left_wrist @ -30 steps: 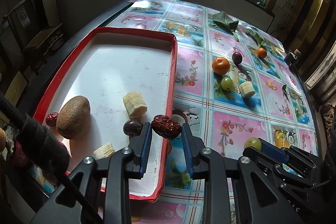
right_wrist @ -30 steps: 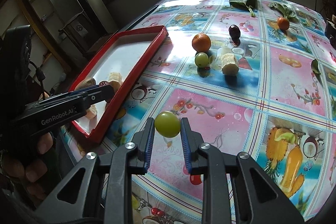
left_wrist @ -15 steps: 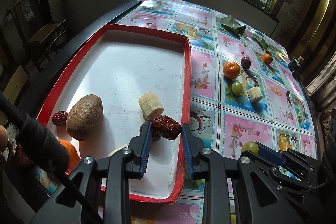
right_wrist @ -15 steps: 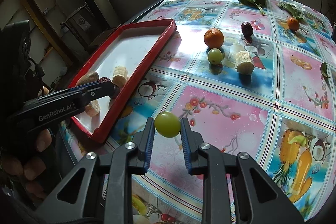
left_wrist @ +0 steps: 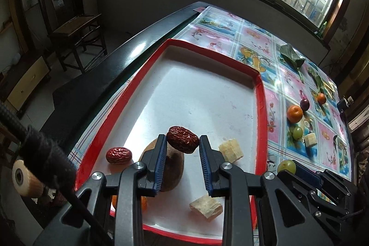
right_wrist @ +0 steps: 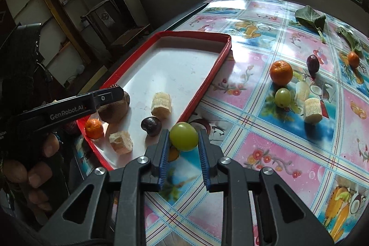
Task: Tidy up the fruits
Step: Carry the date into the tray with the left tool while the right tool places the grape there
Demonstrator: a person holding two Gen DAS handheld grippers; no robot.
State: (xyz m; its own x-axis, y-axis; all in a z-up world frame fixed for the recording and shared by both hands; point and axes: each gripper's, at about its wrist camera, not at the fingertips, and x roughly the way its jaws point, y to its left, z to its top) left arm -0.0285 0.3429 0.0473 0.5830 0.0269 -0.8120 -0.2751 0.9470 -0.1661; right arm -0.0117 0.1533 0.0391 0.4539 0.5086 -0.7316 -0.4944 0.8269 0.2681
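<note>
Fruits lie partly in the red-rimmed tray (left_wrist: 260,107) and partly on the flowered tablecloth (right_wrist: 276,153). Low in the left wrist view, the left gripper (left_wrist: 183,149) is clamped on a wrinkled red date (left_wrist: 183,142), held above the tray's white floor. Just behind its left finger sits a brown kiwi (left_wrist: 174,167), with a second date (left_wrist: 119,155) to the left, a small orange (left_wrist: 143,203) near the bottom rim, and two banana pieces (left_wrist: 230,150) toward the right.

In the right wrist view, the right gripper (right_wrist: 183,146) is clamped on a green grape (right_wrist: 183,136), at lower centre just beside the tray's near right rim. A dark plum (right_wrist: 151,126) rests in the tray just left of it.

Farther up and to the right on the cloth are another grape (right_wrist: 282,97), a banana chunk (right_wrist: 312,110), a mandarin (right_wrist: 281,72), a dark plum (right_wrist: 313,63) and a tiny orange (right_wrist: 353,59). Green leaves (right_wrist: 311,18) lie at the far edge.
</note>
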